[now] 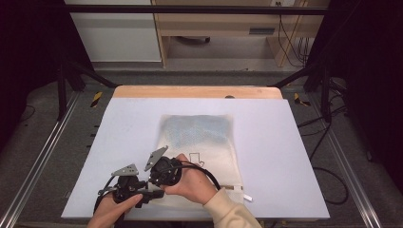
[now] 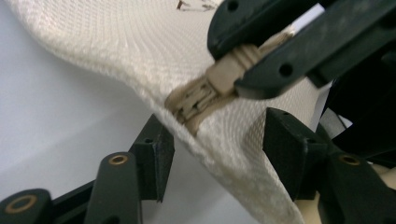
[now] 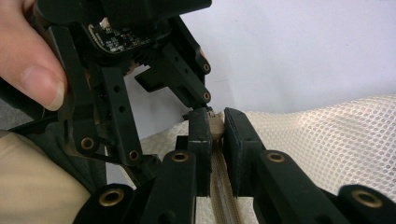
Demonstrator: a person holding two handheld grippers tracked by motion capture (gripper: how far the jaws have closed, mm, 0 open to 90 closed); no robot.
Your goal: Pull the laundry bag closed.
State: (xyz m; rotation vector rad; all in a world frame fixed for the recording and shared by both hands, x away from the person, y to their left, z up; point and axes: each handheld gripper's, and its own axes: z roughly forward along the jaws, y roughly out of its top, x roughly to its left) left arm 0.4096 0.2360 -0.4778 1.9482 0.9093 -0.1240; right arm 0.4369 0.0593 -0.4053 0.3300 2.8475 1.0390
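Mesh bag (image 1: 199, 142) on table (image 1: 285, 142), L gripper (image 1: 142, 192) adjacent

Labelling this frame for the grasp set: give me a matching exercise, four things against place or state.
Things:
1. right gripper
2. left gripper
3. mesh bag
4. table

States:
A. jaws apart, either side of the bag's corner
B. pale, flat, under everything
C. clamped on the zip pull
D. cream, lying with a blue thing showing through at its far end

Pairs: 1-C, 2-A, 3-D, 4-B
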